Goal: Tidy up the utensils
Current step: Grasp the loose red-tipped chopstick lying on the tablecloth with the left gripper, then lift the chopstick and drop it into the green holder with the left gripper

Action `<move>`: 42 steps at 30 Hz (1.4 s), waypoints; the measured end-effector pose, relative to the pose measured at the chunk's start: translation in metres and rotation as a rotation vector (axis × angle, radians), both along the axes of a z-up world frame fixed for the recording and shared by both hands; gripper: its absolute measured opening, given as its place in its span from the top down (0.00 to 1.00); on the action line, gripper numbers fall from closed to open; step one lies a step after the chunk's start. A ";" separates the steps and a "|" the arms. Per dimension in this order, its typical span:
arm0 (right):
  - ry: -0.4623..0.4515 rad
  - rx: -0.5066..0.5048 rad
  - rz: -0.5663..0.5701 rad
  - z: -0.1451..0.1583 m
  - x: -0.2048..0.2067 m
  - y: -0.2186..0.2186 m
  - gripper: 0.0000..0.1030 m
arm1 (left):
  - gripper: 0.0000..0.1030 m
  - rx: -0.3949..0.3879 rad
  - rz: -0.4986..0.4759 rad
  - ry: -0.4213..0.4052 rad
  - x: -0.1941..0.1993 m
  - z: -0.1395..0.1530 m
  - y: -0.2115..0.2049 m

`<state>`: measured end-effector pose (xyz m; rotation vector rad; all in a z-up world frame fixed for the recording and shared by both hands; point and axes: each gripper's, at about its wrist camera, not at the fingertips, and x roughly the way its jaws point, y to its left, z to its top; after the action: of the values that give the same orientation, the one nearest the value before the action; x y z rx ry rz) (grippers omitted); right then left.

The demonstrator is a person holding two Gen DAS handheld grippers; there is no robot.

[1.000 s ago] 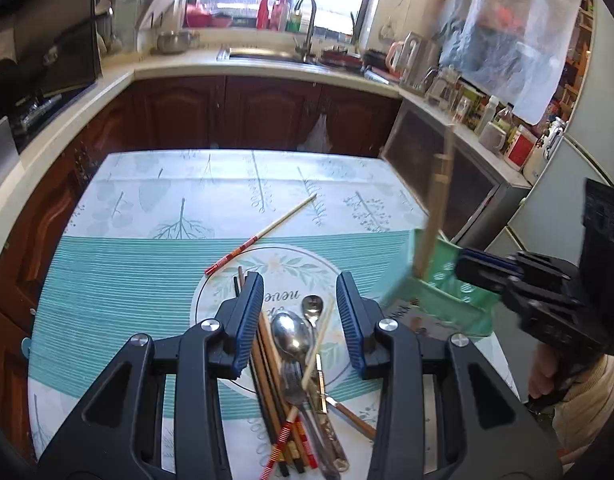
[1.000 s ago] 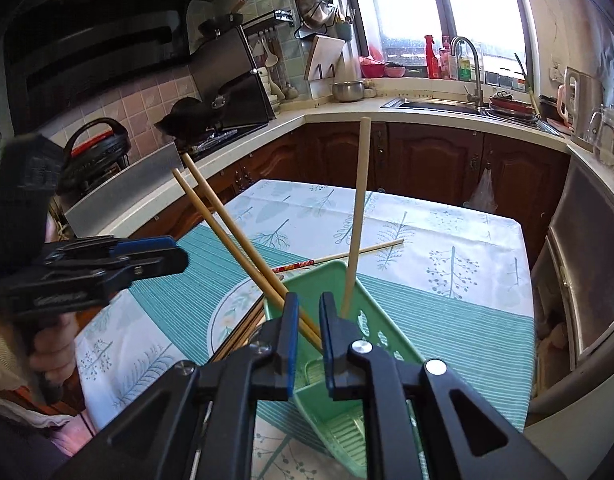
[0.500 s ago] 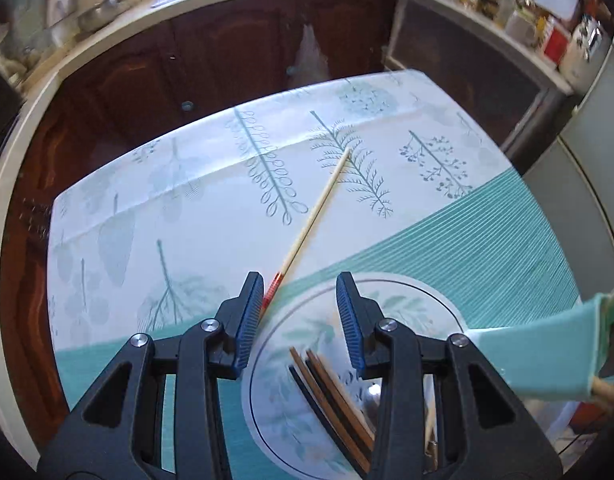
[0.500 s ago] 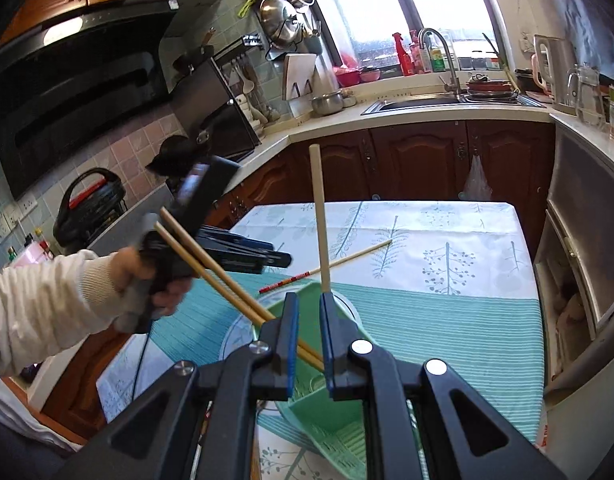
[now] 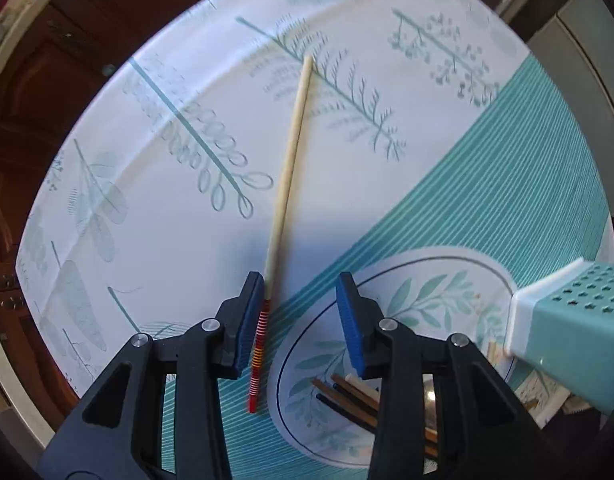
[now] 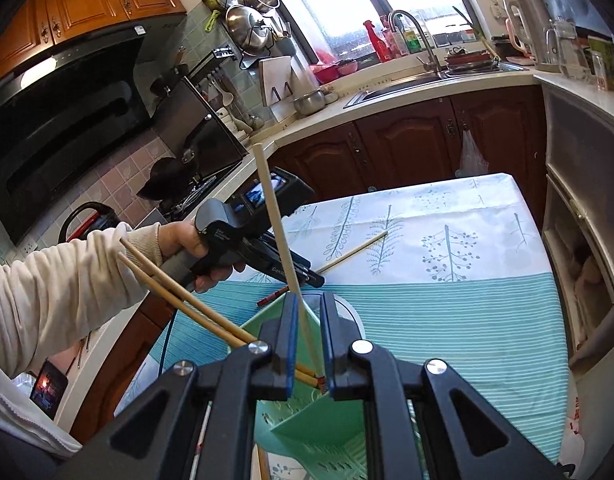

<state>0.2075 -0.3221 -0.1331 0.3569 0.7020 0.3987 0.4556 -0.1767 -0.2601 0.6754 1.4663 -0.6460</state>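
Matt printed tablecloth (image 5: pixel 507 184), smooth pale wooden chopstick (image 5: pixel 291 152), glossy perforated green plastic holder (image 5: pixel 571 320)

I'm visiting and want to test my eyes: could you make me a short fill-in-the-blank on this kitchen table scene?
1. The lone chopstick on the tablecloth has a striped end coloured red and ____.
2. The left gripper hovers with its jaws ____.
3. The right gripper grips the rim of a ____ basket.

Missing: yellow; open; green

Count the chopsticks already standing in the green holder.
3: one pale chopstick upright in the green holder, two brown chopsticks leaning left. Others may be hidden.
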 end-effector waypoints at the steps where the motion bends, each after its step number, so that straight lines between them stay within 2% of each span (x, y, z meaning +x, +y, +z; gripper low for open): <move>1: 0.000 0.005 -0.002 -0.001 0.000 -0.001 0.90 | 0.67 -0.010 -0.006 0.011 0.001 -0.001 -0.001; 4: 0.005 0.017 -0.009 -0.003 0.001 -0.003 0.90 | 0.68 -0.018 0.010 0.059 0.007 -0.004 0.002; 7: 0.011 0.025 -0.012 -0.006 0.003 -0.005 0.90 | 0.69 -0.021 -0.001 0.056 0.004 -0.006 0.002; 8: 0.012 0.030 -0.015 -0.007 0.004 -0.006 0.90 | 0.74 -0.025 0.005 0.056 0.004 -0.006 0.004; 9: 0.014 0.035 -0.018 -0.007 0.004 -0.007 0.90 | 0.92 -0.029 0.014 0.050 0.003 -0.005 0.005; 10: 0.015 0.040 -0.020 -0.008 0.005 -0.008 0.90 | 0.97 -0.032 0.039 0.051 0.004 -0.006 0.008; 12: 0.014 0.047 -0.027 -0.009 0.004 -0.009 0.90 | 0.97 -0.054 0.080 0.046 0.005 -0.005 0.013; 15: 0.015 0.066 -0.041 -0.009 0.002 -0.012 0.90 | 0.97 -0.073 0.103 -0.022 -0.007 -0.002 0.020; 20: 0.008 0.092 -0.060 -0.005 -0.003 -0.020 0.90 | 0.97 -0.138 0.233 -0.082 -0.028 0.009 0.047; 25: -0.011 0.100 -0.079 0.002 -0.013 -0.026 0.90 | 0.97 -0.315 0.326 -0.161 -0.068 0.060 0.078; 27: -0.017 0.102 -0.084 0.004 -0.018 -0.026 0.90 | 0.97 -0.392 0.371 -0.203 -0.075 0.092 0.081; 31: -0.028 0.093 -0.083 0.008 -0.029 -0.022 0.90 | 0.97 -0.575 0.480 -0.289 -0.124 0.151 0.105; 34: -0.043 0.091 -0.076 0.014 -0.039 -0.017 0.90 | 0.97 -0.679 0.543 -0.433 -0.171 0.195 0.124; 37: -0.063 0.090 -0.074 0.021 -0.049 -0.014 0.90 | 0.97 -0.810 0.600 -0.519 -0.218 0.230 0.144; 39: -0.076 0.083 -0.078 0.025 -0.056 -0.012 0.90 | 0.97 -0.891 0.598 -0.583 -0.252 0.249 0.150; 40: -0.079 0.081 -0.078 0.027 -0.060 -0.011 0.90 | 0.97 -0.915 0.566 -0.630 -0.269 0.258 0.148; 42: -0.078 0.078 -0.078 0.029 -0.066 -0.010 0.90 | 0.97 -0.911 0.490 -0.731 -0.302 0.277 0.140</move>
<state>0.1417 -0.3319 -0.1040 0.4387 0.5959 0.3645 0.1532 -0.0366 0.0170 -0.1760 0.5033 -0.5197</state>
